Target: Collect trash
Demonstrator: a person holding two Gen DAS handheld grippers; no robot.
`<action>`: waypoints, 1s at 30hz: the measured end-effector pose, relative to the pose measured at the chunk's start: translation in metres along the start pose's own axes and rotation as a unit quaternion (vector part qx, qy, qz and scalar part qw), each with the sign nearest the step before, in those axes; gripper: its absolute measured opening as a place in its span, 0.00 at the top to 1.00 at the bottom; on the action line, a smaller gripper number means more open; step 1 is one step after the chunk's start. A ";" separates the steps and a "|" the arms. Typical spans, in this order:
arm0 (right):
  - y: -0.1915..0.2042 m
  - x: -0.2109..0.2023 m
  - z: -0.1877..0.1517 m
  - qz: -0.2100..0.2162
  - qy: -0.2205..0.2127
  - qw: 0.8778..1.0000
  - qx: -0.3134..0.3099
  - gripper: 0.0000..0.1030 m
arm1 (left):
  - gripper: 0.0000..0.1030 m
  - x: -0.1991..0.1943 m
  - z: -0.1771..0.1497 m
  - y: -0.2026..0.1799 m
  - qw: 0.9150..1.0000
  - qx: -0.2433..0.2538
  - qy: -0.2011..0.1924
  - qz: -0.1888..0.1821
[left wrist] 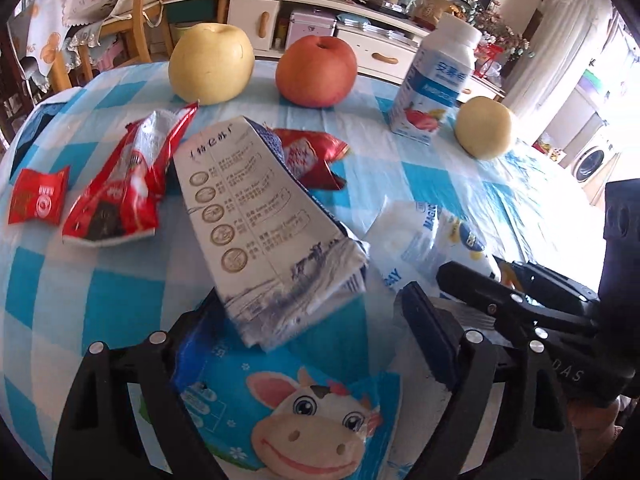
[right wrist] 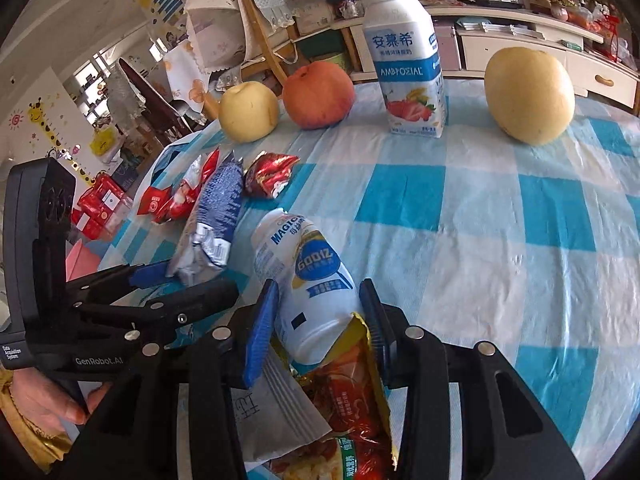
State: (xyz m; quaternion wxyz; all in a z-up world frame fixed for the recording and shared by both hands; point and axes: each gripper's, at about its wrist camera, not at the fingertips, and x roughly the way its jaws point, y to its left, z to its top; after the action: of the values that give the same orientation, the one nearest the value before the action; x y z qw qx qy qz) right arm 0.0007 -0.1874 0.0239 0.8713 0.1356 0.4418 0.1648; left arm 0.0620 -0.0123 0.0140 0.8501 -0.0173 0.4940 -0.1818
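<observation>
While the counter (left wrist: 132, 292) under its blue-and-white checked cloth carries everything, the trash lies from nine o'clock across the left wrist view: a small red packet (left wrist: 38, 200), a torn red wrapper (left wrist: 120, 196), then a flattened milk carton (left wrist: 264, 232) at centre with a crumpled red foil wrapper (left wrist: 308, 156) behind it at twelve o'clock. The left tool (left wrist: 320, 320) stands wide, its jaws either side of the carton's near end; whether they touch it I cannot tell. A blue cow-print bag (left wrist: 304, 412) lies beneath at six o'clock. At the far edge, from eleven to two o'clock, sit a yellow pear (left wrist: 212, 64), a red apple (left wrist: 316, 72), an upright yogurt bottle (left wrist: 436, 80) and a second pear (left wrist: 486, 128). In the right wrist view the right tool (right wrist: 320, 316) has its blue pads against both sides of a toppled white drink bottle (right wrist: 304, 276), gripping it, over an orange snack bag (right wrist: 348, 400) at six o'clock. A hand (right wrist: 44, 400) shows at eight o'clock.
</observation>
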 end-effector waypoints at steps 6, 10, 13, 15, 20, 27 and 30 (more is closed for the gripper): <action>0.017 -0.018 -0.026 -0.010 0.011 1.000 0.017 0.58 | 0.17 -0.022 -0.036 0.000 1.000 -0.008 0.000 -0.026; 0.022 -0.028 -0.041 -0.033 0.013 0.998 0.045 0.57 | 0.17 -0.035 -0.048 0.010 0.998 -0.033 -0.007 -0.046; 0.025 -0.033 -0.045 -0.060 0.006 0.997 0.053 0.52 | 0.17 -0.050 -0.048 0.020 0.998 -0.050 -0.023 -0.042; 0.028 -0.034 -0.044 -0.077 -0.001 0.996 0.043 0.37 | 0.17 -0.056 -0.042 0.023 0.998 -0.057 -0.030 -0.024; 0.035 -0.028 -0.038 -0.087 -0.009 0.996 0.021 0.20 | 0.17 -0.054 -0.015 0.026 0.995 -0.091 -0.036 0.005; 0.044 -0.009 -0.030 -0.119 0.011 0.992 -0.048 0.14 | 0.17 -0.025 0.015 0.021 0.992 -0.112 -0.010 0.056; 0.044 -0.003 -0.027 -0.120 0.019 0.991 -0.058 0.14 | 0.17 -0.012 0.021 0.021 0.991 -0.122 0.002 0.057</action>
State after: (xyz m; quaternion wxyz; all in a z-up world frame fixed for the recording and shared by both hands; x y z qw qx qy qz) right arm -0.0308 -0.1465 0.0276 0.8826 0.0275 0.4612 0.0869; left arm 0.0809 0.0078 0.0301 0.8498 -0.0924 0.5141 -0.0709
